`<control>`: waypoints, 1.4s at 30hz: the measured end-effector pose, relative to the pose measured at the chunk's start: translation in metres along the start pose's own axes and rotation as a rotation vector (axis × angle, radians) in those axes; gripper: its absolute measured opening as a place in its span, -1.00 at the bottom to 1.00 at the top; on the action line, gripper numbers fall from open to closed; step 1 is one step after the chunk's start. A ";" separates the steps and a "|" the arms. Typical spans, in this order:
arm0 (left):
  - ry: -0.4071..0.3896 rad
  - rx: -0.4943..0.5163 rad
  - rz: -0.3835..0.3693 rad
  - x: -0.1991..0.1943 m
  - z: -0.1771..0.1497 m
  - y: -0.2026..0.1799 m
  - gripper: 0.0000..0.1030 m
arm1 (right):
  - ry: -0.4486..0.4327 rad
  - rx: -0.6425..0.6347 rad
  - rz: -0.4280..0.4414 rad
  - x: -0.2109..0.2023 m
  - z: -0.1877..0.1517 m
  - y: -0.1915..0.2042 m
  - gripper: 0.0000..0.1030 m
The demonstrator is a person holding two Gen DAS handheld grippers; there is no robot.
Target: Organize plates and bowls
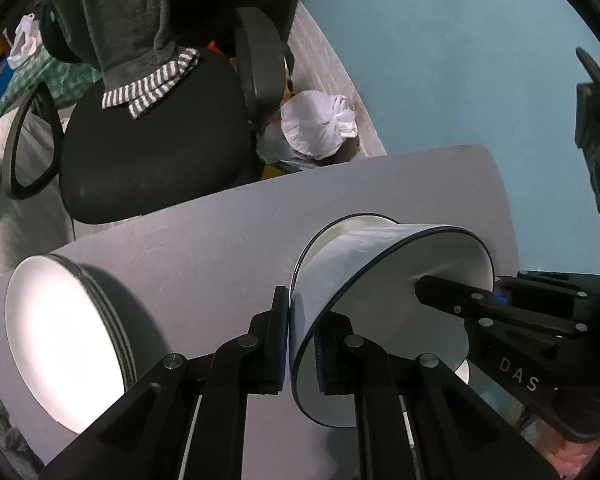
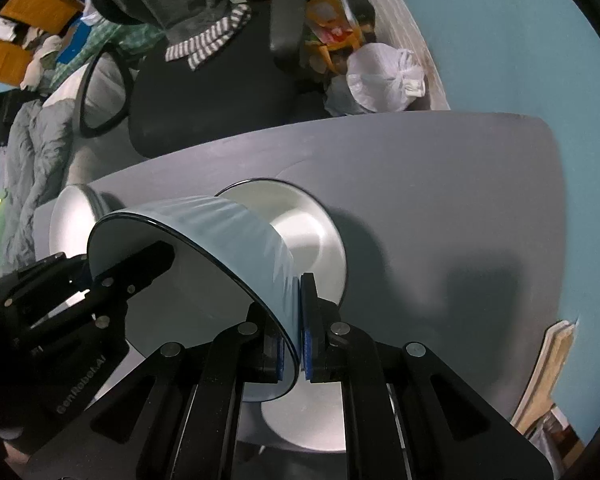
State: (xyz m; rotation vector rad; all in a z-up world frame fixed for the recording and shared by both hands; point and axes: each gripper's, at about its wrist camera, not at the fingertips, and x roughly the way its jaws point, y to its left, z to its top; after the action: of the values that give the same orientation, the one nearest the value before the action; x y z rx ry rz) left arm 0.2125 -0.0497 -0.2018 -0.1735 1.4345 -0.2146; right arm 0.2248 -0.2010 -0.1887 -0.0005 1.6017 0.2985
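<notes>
A bowl (image 1: 372,256) (image 2: 220,224), pale blue outside and white inside with a dark rim, hangs above the grey table (image 1: 204,240) (image 2: 420,200), held by both grippers. My left gripper (image 1: 290,340) (image 2: 96,272) is shut on its left rim, one finger inside and one outside. On the opposite rim my right gripper (image 2: 296,344) (image 1: 488,288) is shut the same way. Under the held bowl a white bowl (image 1: 352,226) (image 2: 304,236) sits on the table, partly hidden. A stack of white plates (image 1: 60,340) (image 2: 72,208) stands to the left.
A black office chair (image 1: 152,140) (image 2: 204,92) draped with grey clothing stands beyond the table's far edge. Beside it on the floor lies a tied white plastic bag (image 1: 320,124) (image 2: 380,76). Wooden boards (image 2: 552,380) lean past the table's right edge.
</notes>
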 end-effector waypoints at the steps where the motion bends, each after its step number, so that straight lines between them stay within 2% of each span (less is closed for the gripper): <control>1: 0.007 0.005 0.005 0.003 0.001 -0.002 -0.80 | 0.003 -0.001 -0.003 0.001 0.001 -0.002 -0.86; 21: 0.042 0.131 0.068 0.023 0.005 -0.016 -0.80 | 0.054 0.010 -0.046 0.019 0.011 -0.011 -0.82; 26: 0.082 0.143 0.084 0.031 0.003 -0.014 -0.79 | 0.071 0.012 -0.043 0.018 0.012 -0.011 -0.79; 28: 0.074 0.148 0.082 0.028 0.001 -0.014 -0.78 | 0.074 0.014 -0.033 0.017 0.011 -0.011 -0.71; 31: 0.062 0.146 0.085 0.024 -0.002 -0.015 -0.76 | 0.068 0.025 -0.018 0.012 0.010 -0.011 -0.46; 33: 0.055 0.142 0.088 0.021 -0.002 -0.014 -0.72 | 0.034 0.017 -0.047 0.006 0.010 -0.009 -0.20; 35: 0.050 0.136 0.089 0.018 -0.002 -0.014 -0.72 | 0.024 0.015 -0.046 0.003 0.011 -0.009 -0.11; 37: 0.043 0.130 0.085 0.015 -0.001 -0.012 -0.71 | 0.026 0.017 -0.041 0.001 0.012 -0.010 -0.11; 39: 0.031 0.114 0.088 0.008 -0.001 -0.010 -0.61 | 0.014 0.009 -0.054 0.000 0.011 -0.010 -0.10; 40: 0.018 0.104 0.088 0.004 -0.002 -0.008 -0.47 | 0.008 0.007 -0.058 -0.002 0.011 -0.010 -0.09; 42: -0.016 0.090 0.084 -0.005 -0.003 -0.006 -0.33 | -0.006 0.007 -0.064 -0.006 0.008 -0.009 0.02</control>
State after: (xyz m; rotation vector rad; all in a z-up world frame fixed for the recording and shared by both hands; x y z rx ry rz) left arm 0.2083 -0.0541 -0.1958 -0.0417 1.4098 -0.2080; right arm 0.2350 -0.2097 -0.1846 -0.0456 1.5934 0.2434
